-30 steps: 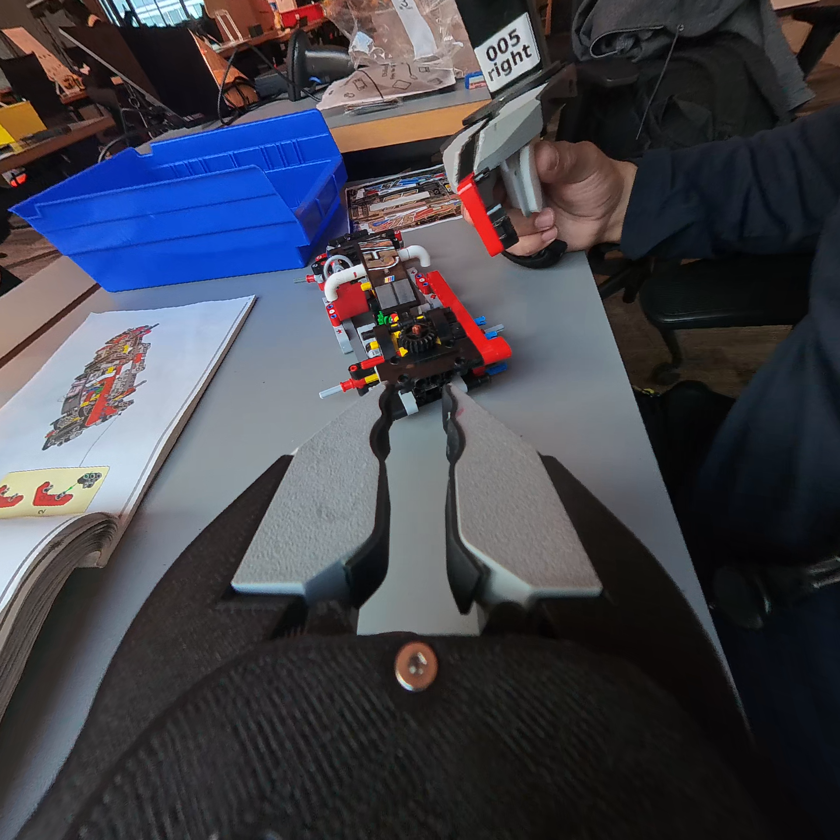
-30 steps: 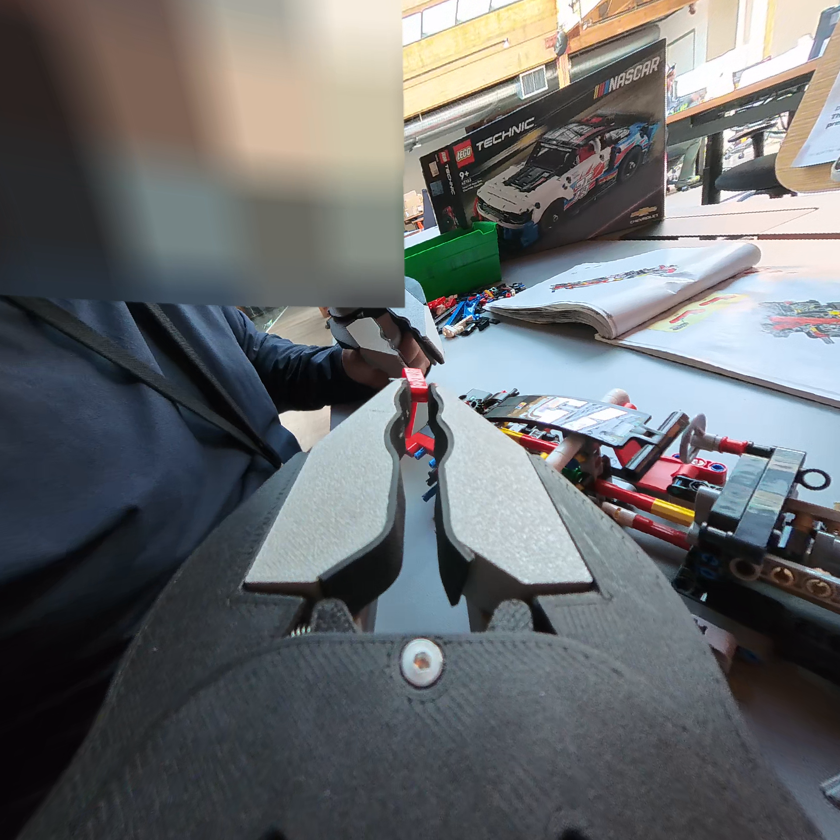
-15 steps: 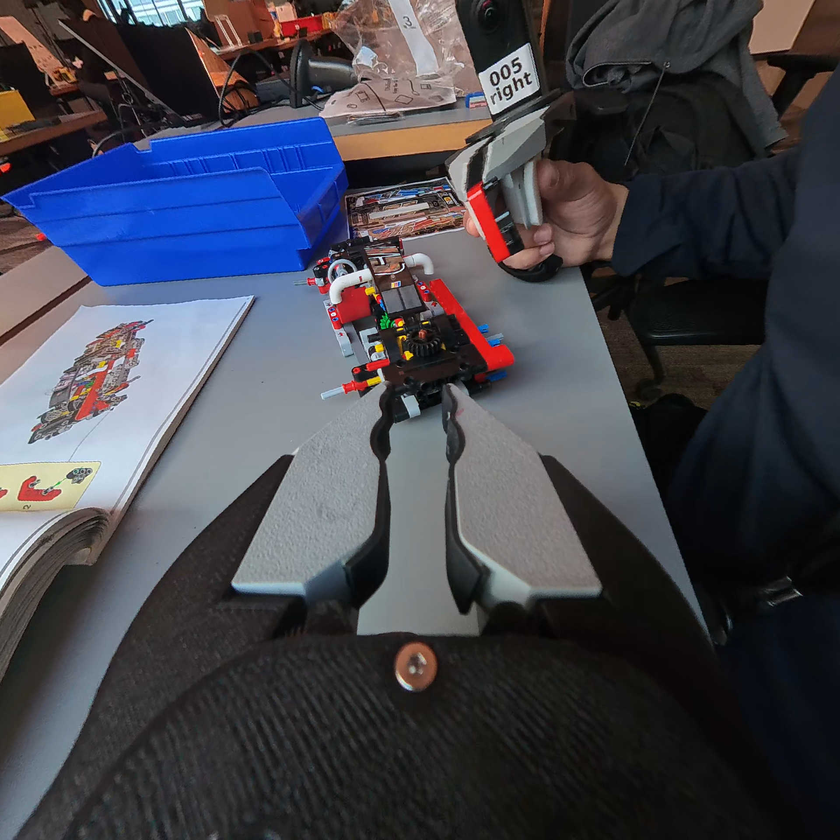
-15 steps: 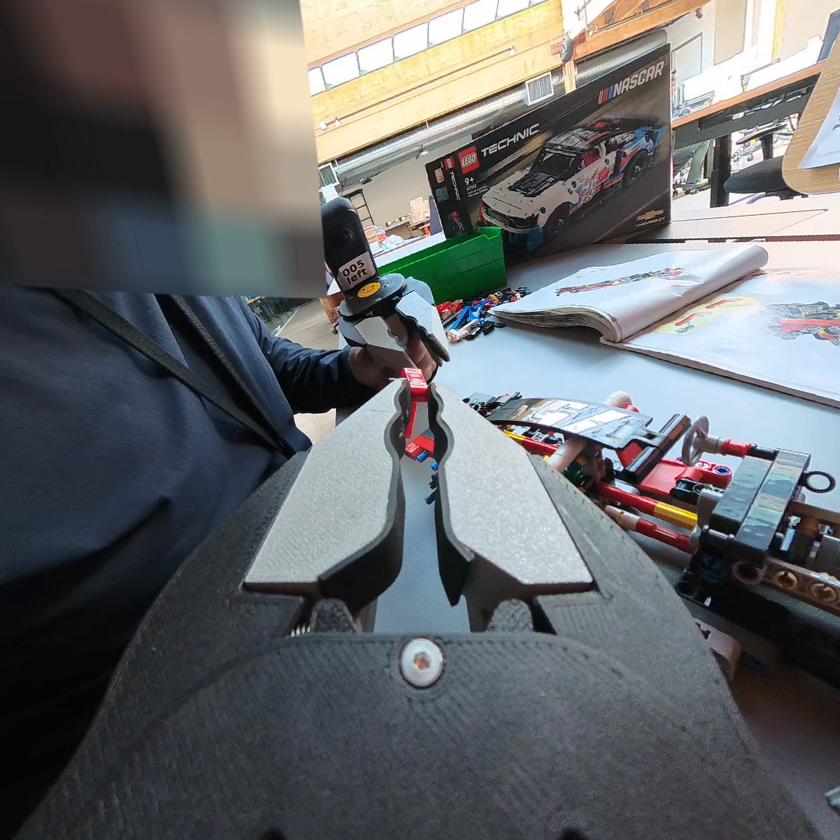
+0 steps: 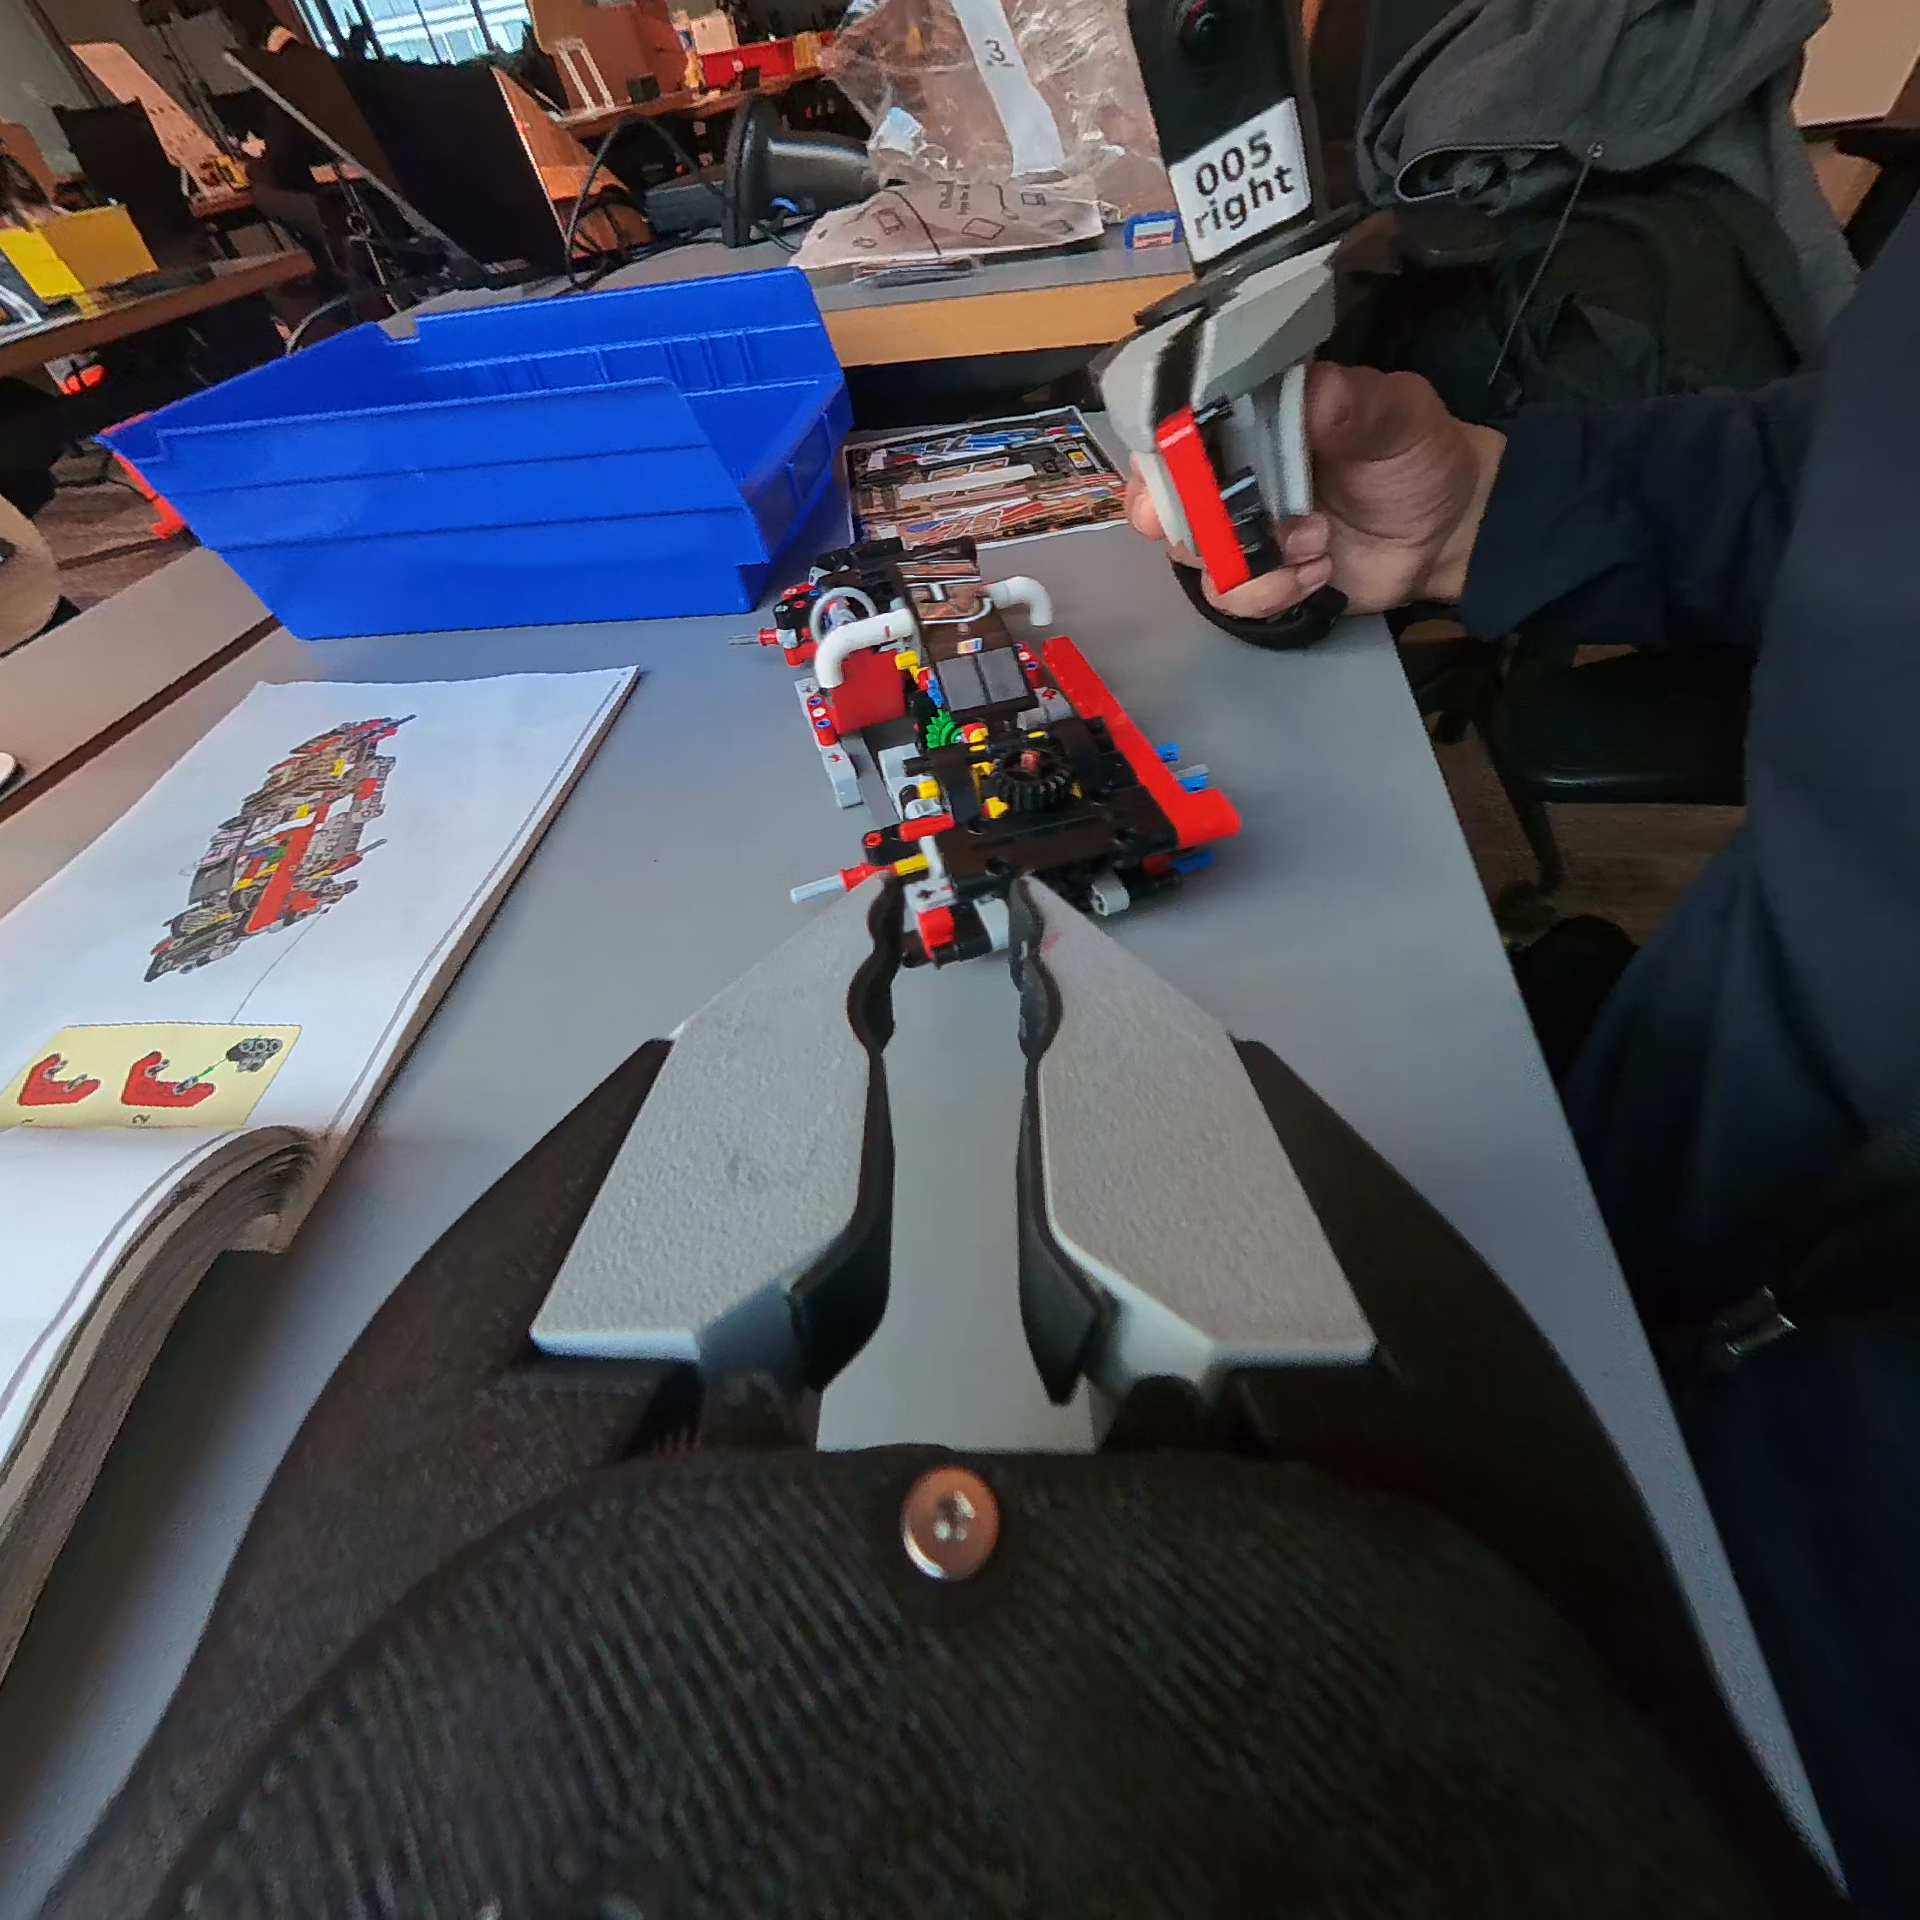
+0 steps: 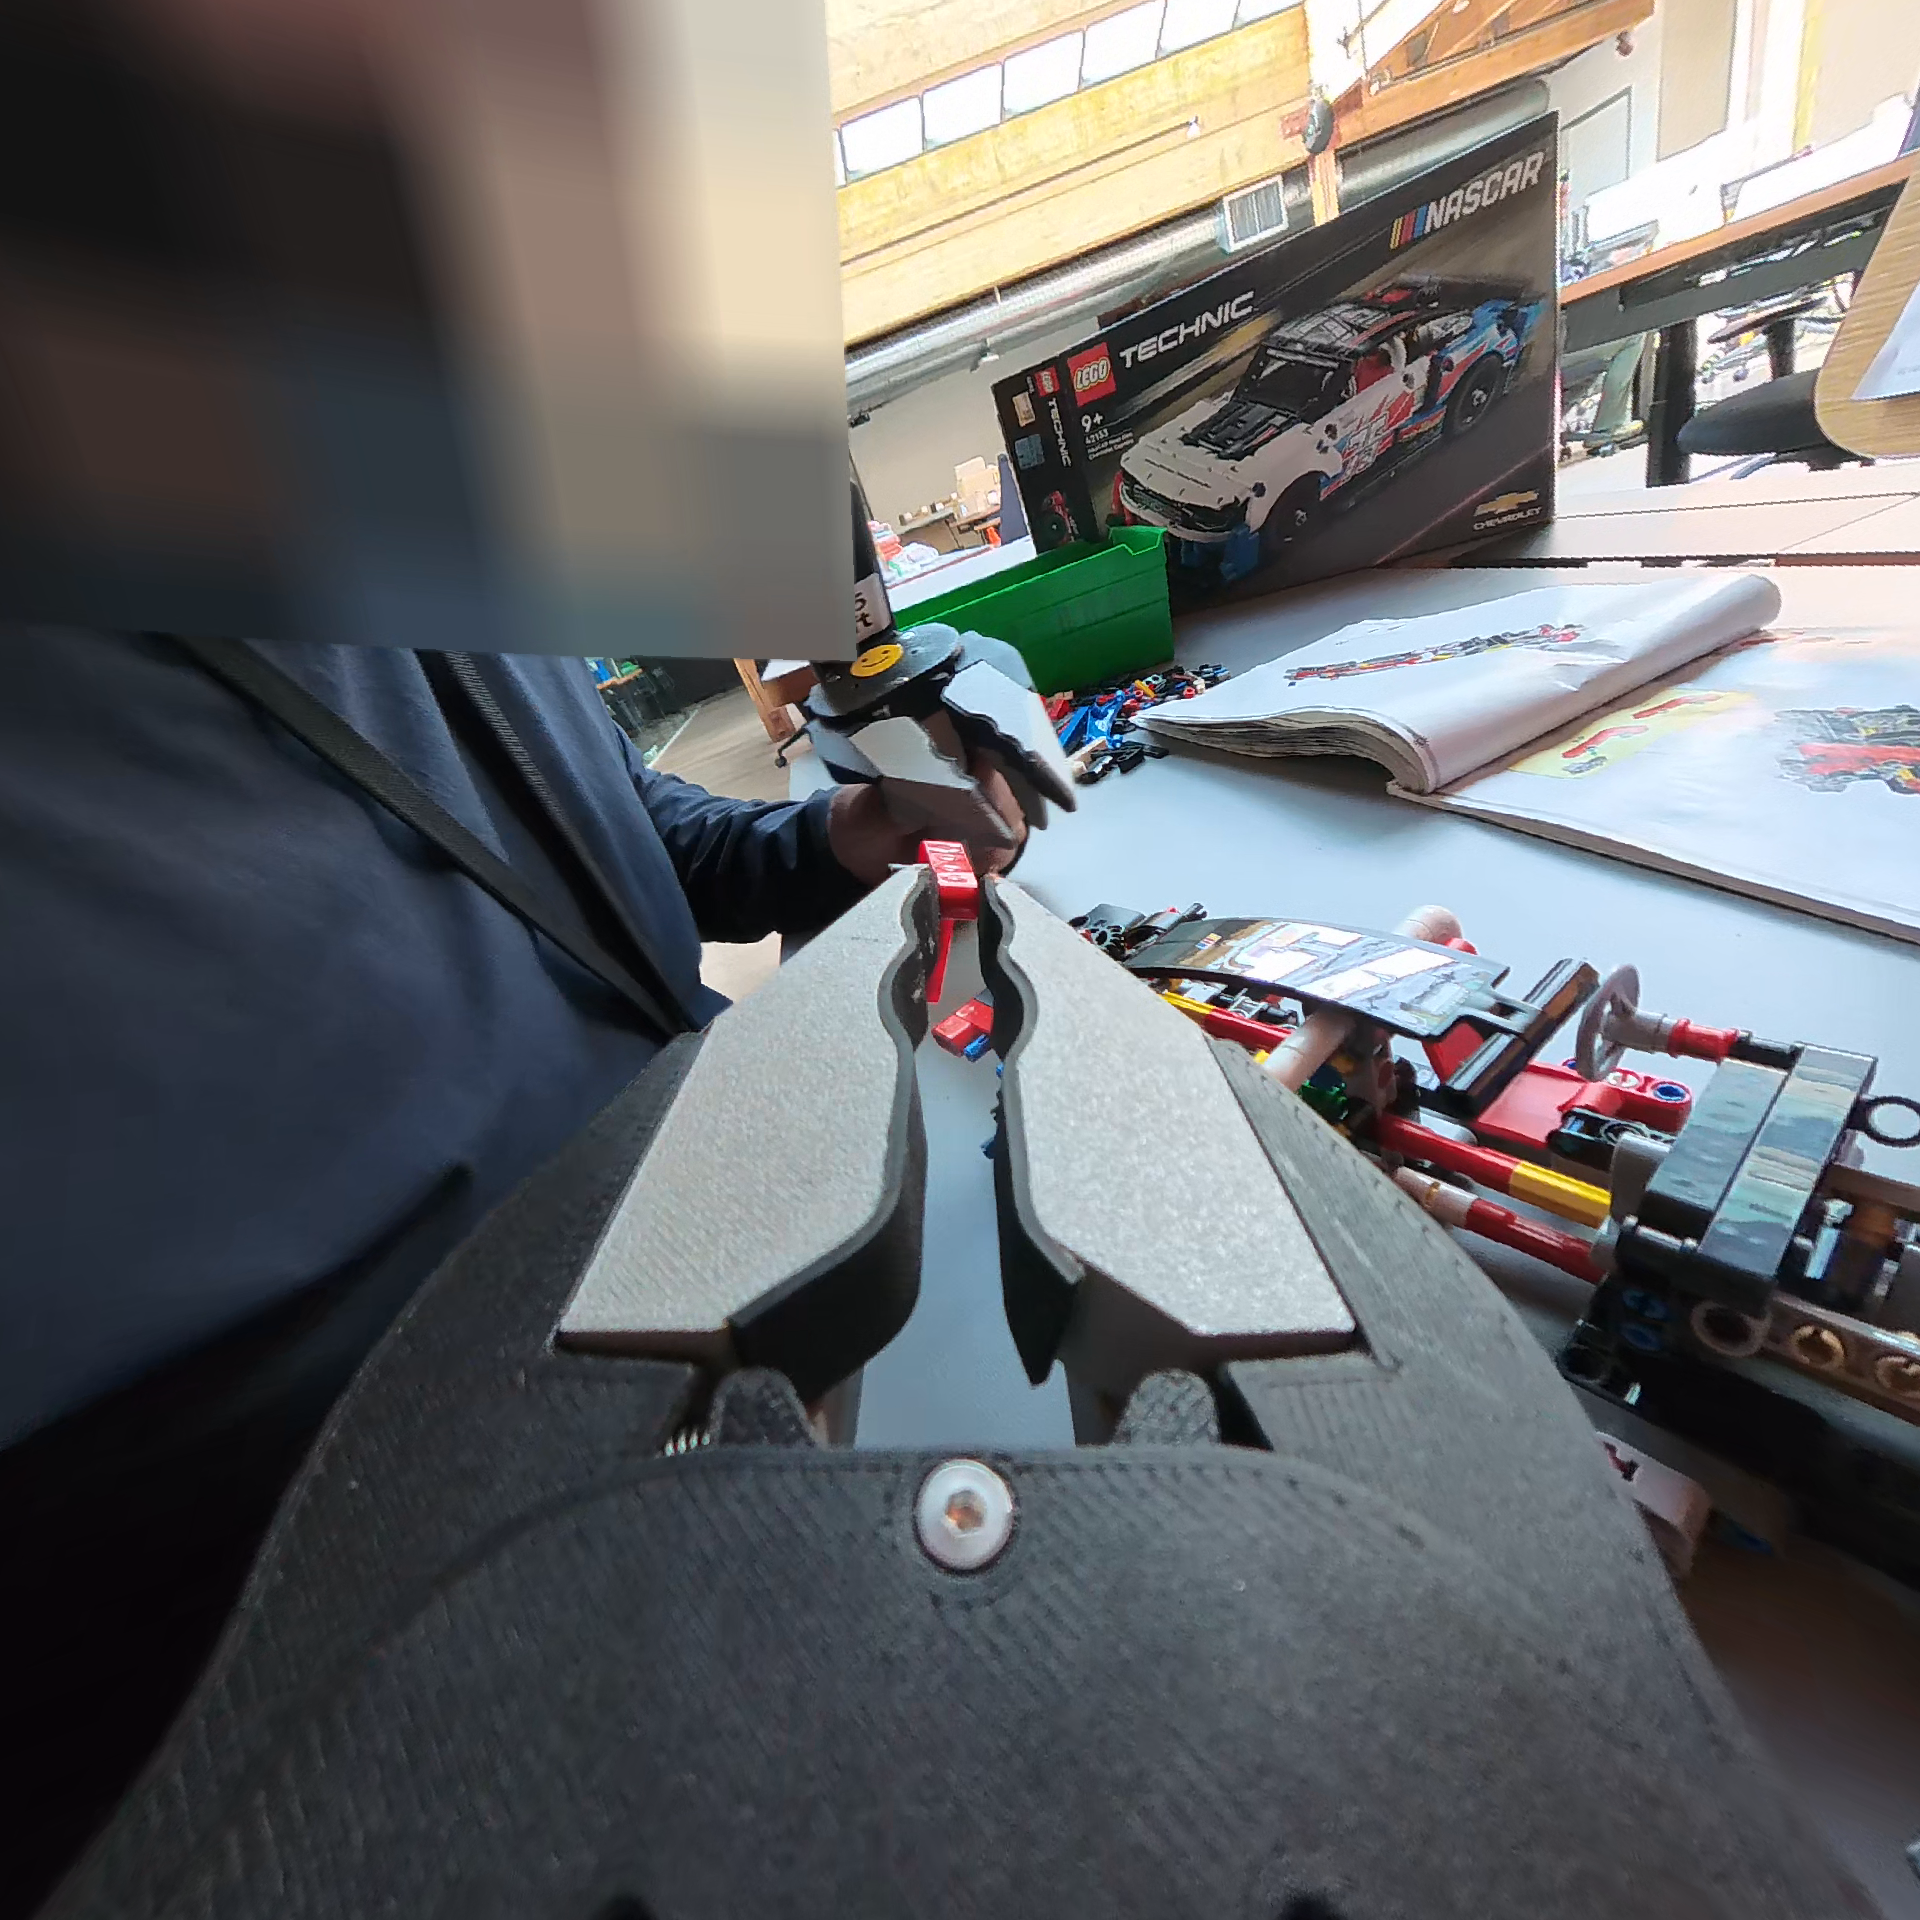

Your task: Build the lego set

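Note:
A partly built toy car chassis of red, black and grey bricks lies on the grey table. It also shows in the right wrist view. My left gripper hovers at the near end of the chassis. Its fingers stand apart and no pad presses on it. In the right wrist view the left gripper is raised above the table with nothing between its fingers. My right gripper is shut on a red beam piece. The left wrist view shows the right gripper holding the red beam piece in the air to the right of the chassis.
A blue bin and a sticker sheet lie behind the chassis. An open instruction booklet lies to the left. The set's box, a green bin and loose pieces sit at the far end. The person's torso is at the table edge.
Both views have shifted slightly. The chassis has stayed on the table. The right gripper has kept the red piece, and the left gripper's fingers stand as far apart as before.

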